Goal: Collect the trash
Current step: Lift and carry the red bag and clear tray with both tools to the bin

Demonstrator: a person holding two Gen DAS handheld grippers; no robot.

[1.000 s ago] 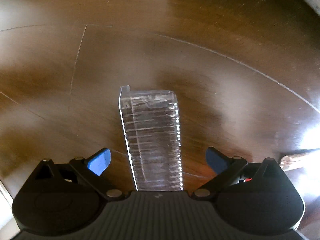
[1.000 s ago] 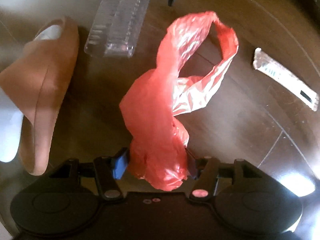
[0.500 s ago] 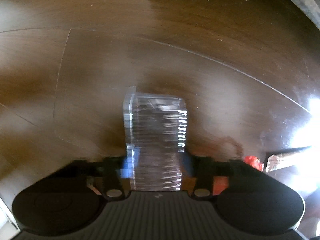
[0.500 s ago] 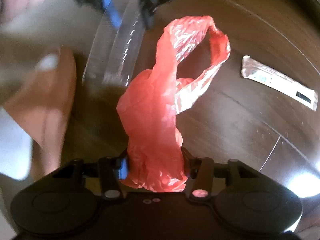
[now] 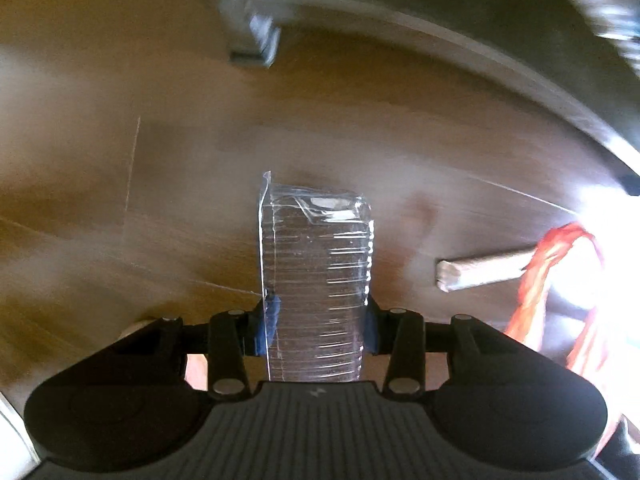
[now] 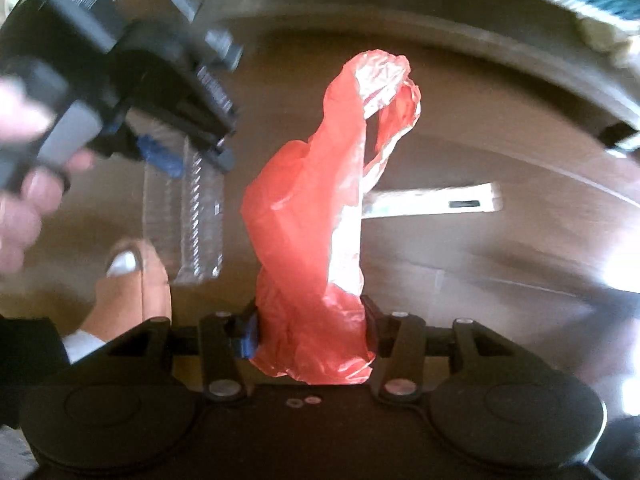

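Note:
My left gripper point(image 5: 318, 320) is shut on a clear ribbed plastic container point(image 5: 316, 248), which hangs down from its blue pads above the wooden floor. My right gripper point(image 6: 310, 334) is shut on a crumpled red plastic bag point(image 6: 312, 208), lifted off the floor with its loop dangling. The right wrist view also shows the left gripper point(image 6: 192, 160) at upper left, with the clear container point(image 6: 200, 216) between its fingers and a person's hand point(image 6: 24, 200) on its handle. The red bag point(image 5: 560, 264) appears at the right edge of the left wrist view.
A long pale wrapper point(image 6: 436, 202) lies on the floor behind the bag, also seen as the wrapper point(image 5: 480, 272). A foot in a tan slipper point(image 6: 136, 280) stands at lower left. A furniture leg point(image 5: 250, 40) and a grey furniture edge point(image 5: 520, 72) border the far side.
The left jaws, open around the container a second ago, have closed on it. Both grippers have risen from the floor with their loads, and the right one has rolled.

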